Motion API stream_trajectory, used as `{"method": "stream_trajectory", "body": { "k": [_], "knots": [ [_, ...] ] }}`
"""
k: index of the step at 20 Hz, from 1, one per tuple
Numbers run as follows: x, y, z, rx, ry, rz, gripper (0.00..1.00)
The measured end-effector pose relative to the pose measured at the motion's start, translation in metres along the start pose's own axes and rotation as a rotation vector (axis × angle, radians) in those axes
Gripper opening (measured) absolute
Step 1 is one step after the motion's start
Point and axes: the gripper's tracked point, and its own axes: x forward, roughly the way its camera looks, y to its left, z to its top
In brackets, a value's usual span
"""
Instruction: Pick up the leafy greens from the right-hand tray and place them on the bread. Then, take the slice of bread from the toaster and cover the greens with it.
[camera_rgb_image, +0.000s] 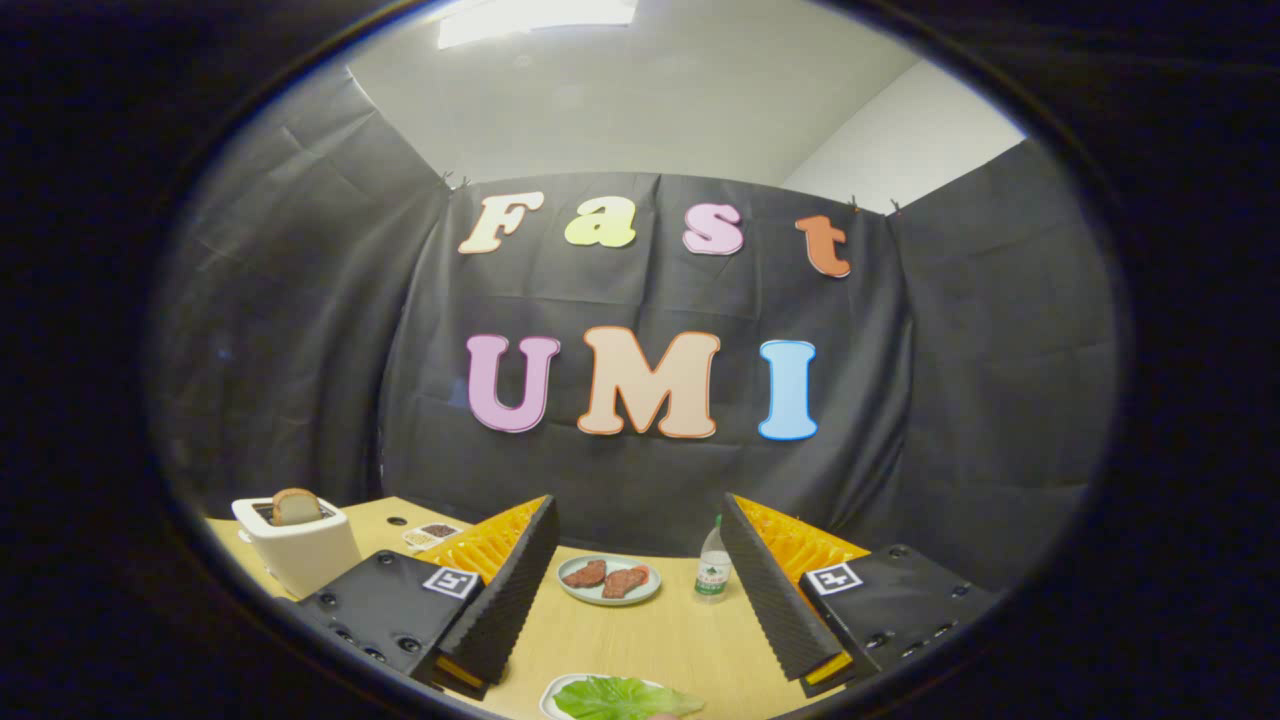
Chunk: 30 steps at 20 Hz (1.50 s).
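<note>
Gripper (640, 590) spread wide, empty, above leafy greens (620, 698); dip straight down; pinch leaf centre; toaster (298, 550) far left of greens.

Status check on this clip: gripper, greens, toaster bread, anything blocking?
Gripper open, holding nothing, above table. Leafy greens on white tray, near side, between fingers. Bread slice standing in toaster. Plate of meat and bottle beyond; no obstruction.

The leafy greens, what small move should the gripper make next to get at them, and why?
Probably tip down and ease toward the leafy greens. The gripper is open and holds nothing, its fingers spread over the wooden table, and the greens lie on a plate just below and between them, untouched.
</note>
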Motion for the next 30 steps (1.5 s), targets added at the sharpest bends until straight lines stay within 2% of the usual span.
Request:
{"method": "stream_trajectory", "body": {
  "k": [6,12,19,30],
  "knots": [
    [0.007,-0.005,-0.027,-0.064,0.103,0.136,1.00],
    [0.016,-0.020,-0.076,-0.139,0.247,0.249,1.00],
    [0.015,-0.005,-0.143,-0.200,0.436,0.477,1.00],
    [0.017,0.013,-0.254,-0.294,0.665,0.672,1.00]
  ]
}}
